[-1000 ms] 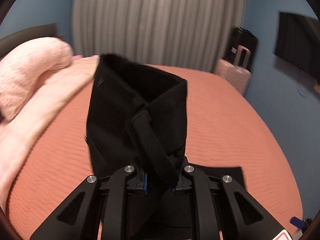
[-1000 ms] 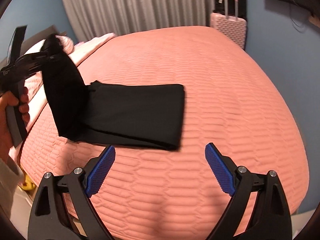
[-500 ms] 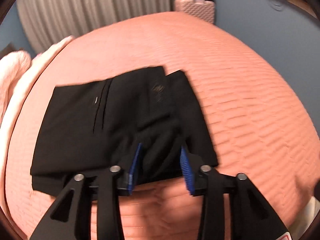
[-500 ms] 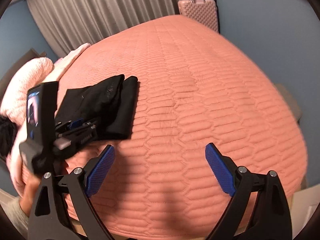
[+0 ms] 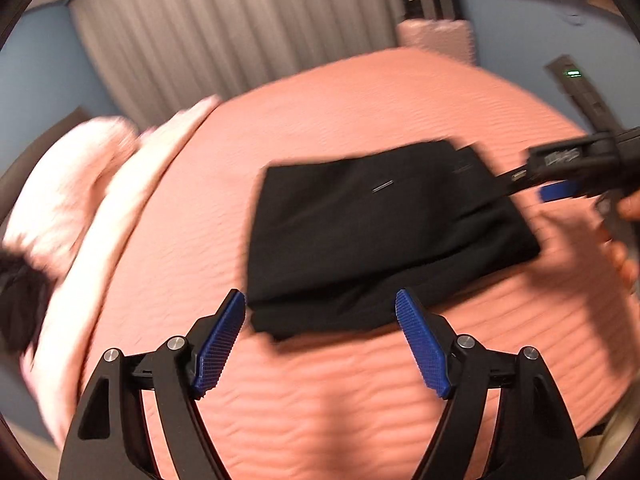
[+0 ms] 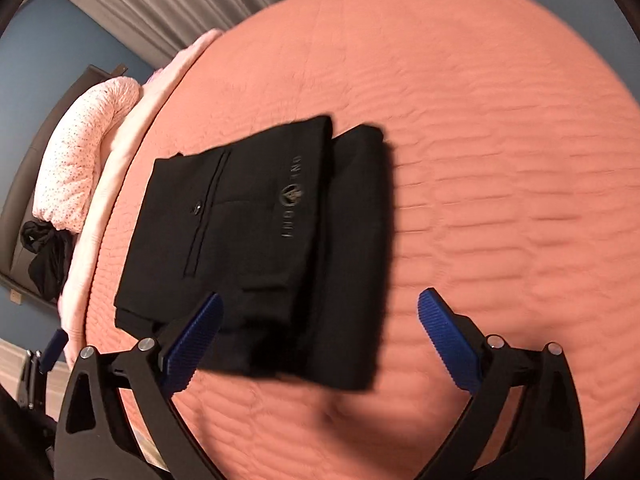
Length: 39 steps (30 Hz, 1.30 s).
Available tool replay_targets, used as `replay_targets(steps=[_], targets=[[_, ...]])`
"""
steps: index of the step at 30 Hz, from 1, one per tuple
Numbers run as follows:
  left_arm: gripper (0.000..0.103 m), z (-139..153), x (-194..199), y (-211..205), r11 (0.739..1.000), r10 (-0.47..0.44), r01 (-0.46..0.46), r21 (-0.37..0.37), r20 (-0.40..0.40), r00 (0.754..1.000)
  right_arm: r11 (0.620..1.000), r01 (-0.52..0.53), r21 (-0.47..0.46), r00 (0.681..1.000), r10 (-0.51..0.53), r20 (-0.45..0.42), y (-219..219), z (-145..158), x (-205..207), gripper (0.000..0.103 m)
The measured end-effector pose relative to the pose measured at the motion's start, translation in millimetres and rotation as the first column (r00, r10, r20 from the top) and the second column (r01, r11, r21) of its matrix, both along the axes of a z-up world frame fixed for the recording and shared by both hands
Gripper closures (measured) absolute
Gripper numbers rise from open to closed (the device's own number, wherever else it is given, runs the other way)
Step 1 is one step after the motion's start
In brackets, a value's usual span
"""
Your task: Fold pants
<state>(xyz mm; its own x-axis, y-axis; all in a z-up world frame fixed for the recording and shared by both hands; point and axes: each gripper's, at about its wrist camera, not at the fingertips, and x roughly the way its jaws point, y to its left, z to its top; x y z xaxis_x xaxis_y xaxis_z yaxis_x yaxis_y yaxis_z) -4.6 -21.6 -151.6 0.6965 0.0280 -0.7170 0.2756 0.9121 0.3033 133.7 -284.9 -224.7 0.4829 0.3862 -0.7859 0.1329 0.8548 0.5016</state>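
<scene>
Pants: the black fabric pants (image 6: pixel 260 232) lie on the salmon-pink quilted bedspread (image 6: pixel 500 140), folded into a compact stack of layers. In my right wrist view they fill the centre-left of the frame; in my left wrist view they sit centre-right.

Fold state: the top layer shows a pocket seam, a small button and a printed logo. It falls a little short of the layer beneath, so a black strip shows along the right side in the right wrist view.

Left gripper: my left gripper (image 5: pixel 320 344) is wide open at the bottom of its frame, blue pads apart, with nothing between them. The near edge of the pants lies just beyond the fingertips.

Right gripper: my right gripper (image 6: pixel 320 340) is also spread wide and holds nothing. Its left pad overlaps the near edge of the stack in the picture; whether it touches the cloth I cannot tell.

Done: I judge the folding essentially finished, since the pants rest as a flat bundle and neither gripper grips them.

Left to do: at most squaring the offset edge or pressing the stack flat.

Surroundings: a pale pink fluffy blanket (image 6: pixel 80 152) lies bunched at the left of the bed, with grey pleated curtains (image 5: pixel 240 32) behind.
</scene>
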Motion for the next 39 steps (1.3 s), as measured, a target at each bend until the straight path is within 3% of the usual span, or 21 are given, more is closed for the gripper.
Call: replay_targets(steps=[3,6,7,10,12,15,19,22,23,25,27,28,29,32,33,36,39], targets=[[0.027,-5,12,38,0.996,0.08,-0.082,-0.044,-0.045,0.996,0.999,-0.012,-0.032,0.998,0.01,-0.066,17,-13,9,0.016],[0.027,-10,17,61,0.99,0.129,-0.132,-0.055,-0.058,0.99,0.997,-0.004,-0.081,0.998,-0.002,-0.068,26,-13,10,0.018],[0.027,-9,16,64,0.989,0.135,-0.138,-0.054,-0.056,0.989,0.994,-0.004,-0.112,0.998,-0.003,-0.056,30,-8,10,0.041],[0.027,-4,22,69,0.986,0.148,-0.151,-0.065,-0.056,0.987,0.993,-0.011,-0.117,1.0,0.01,-0.014,28,16,4,0.081],[0.027,-1,21,72,0.986,0.149,-0.152,-0.067,-0.046,0.988,0.998,-0.013,-0.056,0.999,0.015,0.051,19,37,-7,0.091],[0.024,-3,26,80,0.984,0.164,-0.166,-0.067,-0.038,0.986,0.998,-0.022,-0.052,0.995,0.027,0.092,14,54,-20,0.091],[0.024,-12,32,88,0.978,0.193,-0.197,-0.067,-0.064,0.979,0.994,-0.091,-0.064,0.996,0.092,0.011,28,29,-22,0.091],[0.024,-14,33,98,0.971,0.221,-0.228,-0.072,-0.094,0.971,0.998,-0.054,0.021,0.994,0.051,0.099,27,54,-40,0.092],[0.024,-12,33,103,0.969,0.231,-0.237,-0.07,-0.09,0.969,0.999,-0.046,0.014,0.989,0.044,0.14,28,70,-49,0.093],[0.023,-9,32,111,0.966,0.246,-0.251,-0.065,-0.074,0.966,0.998,-0.038,-0.049,0.981,0.047,0.189,24,82,-59,0.103],[0.019,-13,35,116,0.961,0.261,-0.266,-0.072,-0.078,0.962,0.972,-0.056,-0.229,0.995,0.073,0.065,14,41,-49,0.103],[0.019,-16,38,118,0.959,0.267,-0.274,-0.071,-0.09,0.959,0.969,-0.073,-0.235,0.996,0.06,-0.064,4,5,-41,0.103],[0.019,-23,42,119,0.957,0.275,-0.284,-0.066,-0.119,0.954,0.973,-0.024,-0.228,0.992,-0.005,-0.124,-8,-14,-45,0.103],[0.019,-23,42,120,0.959,0.277,-0.282,-0.035,-0.099,0.956,0.989,0.07,-0.13,0.998,-0.07,0.002,-17,10,-72,0.101],[0.019,-22,40,122,0.96,0.275,-0.278,-0.03,-0.079,0.958,0.99,0.07,-0.123,0.997,-0.067,0.027,-11,19,-80,0.097],[0.019,-28,46,125,0.957,0.286,-0.289,-0.021,-0.086,0.954,0.994,-0.06,-0.093,0.998,0.059,-0.012,25,18,-80,0.096],[0.019,-32,50,119,0.959,0.27,-0.278,-0.05,-0.124,0.955,0.986,-0.086,-0.145,0.995,0.076,-0.069,45,-4,-70,0.096]])
